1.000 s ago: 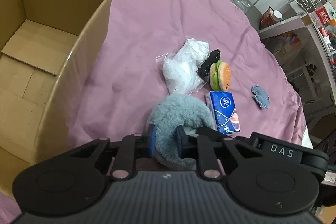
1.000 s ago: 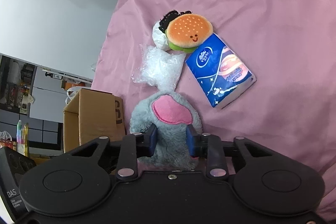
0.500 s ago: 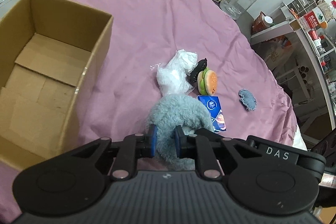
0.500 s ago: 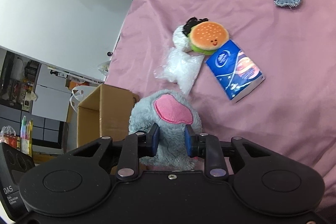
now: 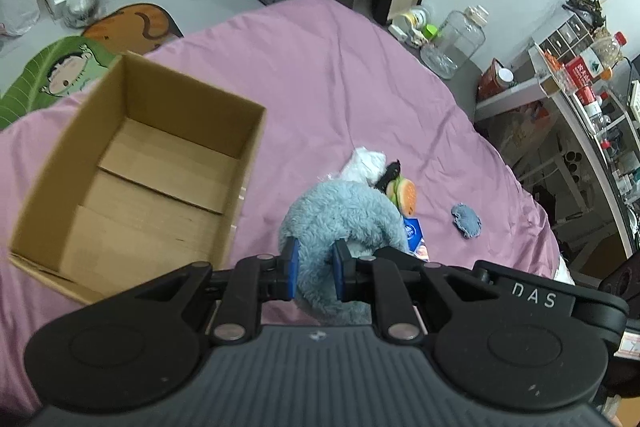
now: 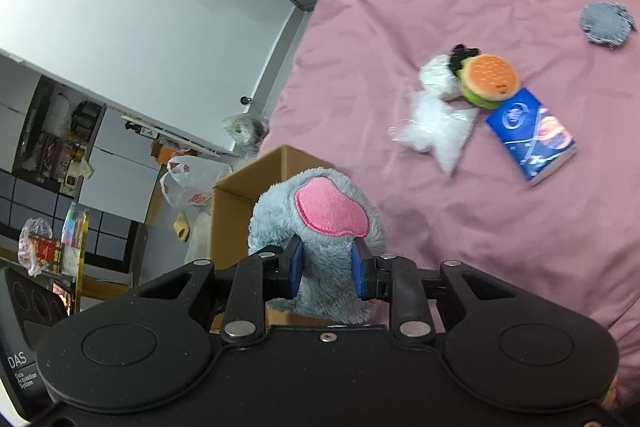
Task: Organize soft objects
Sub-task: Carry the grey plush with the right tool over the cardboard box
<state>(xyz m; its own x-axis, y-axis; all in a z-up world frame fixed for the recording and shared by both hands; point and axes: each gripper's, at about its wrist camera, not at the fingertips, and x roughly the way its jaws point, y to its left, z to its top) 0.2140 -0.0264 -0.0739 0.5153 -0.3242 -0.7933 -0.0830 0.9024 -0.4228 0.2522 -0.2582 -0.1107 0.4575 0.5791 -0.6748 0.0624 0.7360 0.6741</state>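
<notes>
Both grippers hold one grey plush toy with a pink patch, lifted above the pink bedspread. My left gripper is shut on one fluffy part of it. My right gripper is shut on another part, just below the pink patch. An open cardboard box with nothing in it sits to the left of the toy; a corner of the box shows behind the toy in the right wrist view. On the bed lie a burger plush, a white plastic bag, a blue tissue pack and a denim patch.
A black scrunchie lies against the burger plush. Shelves with bottles and jars stand along the bed's right side. A green and orange cartoon mat lies on the floor past the box. Plastic bags lie on the floor.
Both grippers have risen with the grey plush toy held between them. The bed items look smaller and farther, and the box has come into fuller view below the left gripper.
</notes>
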